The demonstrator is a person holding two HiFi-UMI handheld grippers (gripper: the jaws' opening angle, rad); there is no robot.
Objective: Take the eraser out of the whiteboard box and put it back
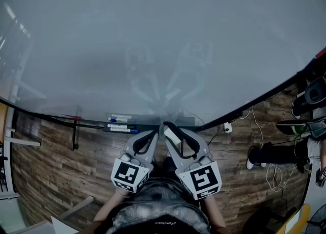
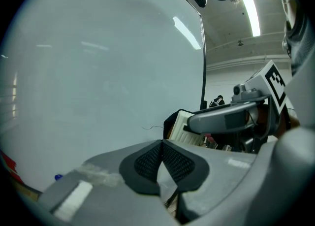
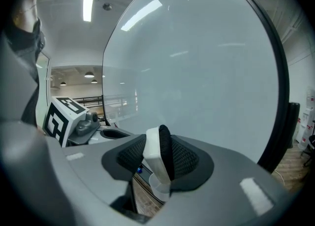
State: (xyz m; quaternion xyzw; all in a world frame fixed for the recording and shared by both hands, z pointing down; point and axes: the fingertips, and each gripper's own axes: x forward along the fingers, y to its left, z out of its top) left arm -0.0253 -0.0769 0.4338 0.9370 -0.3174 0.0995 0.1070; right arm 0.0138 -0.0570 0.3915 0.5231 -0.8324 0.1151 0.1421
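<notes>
The eraser (image 1: 172, 137), a white block with a black felt side, stands on edge between the pads of my right gripper (image 1: 170, 129), which is shut on it just in front of the whiteboard (image 1: 153, 39). In the right gripper view the eraser (image 3: 158, 152) sticks up out of the right gripper (image 3: 157, 157), with a clear plastic piece (image 3: 156, 188) just below it. My left gripper (image 1: 153, 133) sits close beside it on the left, shut, holding nothing. In the left gripper view, the left gripper (image 2: 161, 158) has its pads together and the eraser (image 2: 184, 127) shows to the right.
The tray ledge (image 1: 91, 123) under the board carries blue-capped markers (image 1: 122, 125) and a red one (image 1: 71, 117). The floor (image 1: 56, 172) is wood planks. A wall socket (image 1: 227, 127) with cables and a seated person's legs (image 1: 275, 154) are at the right.
</notes>
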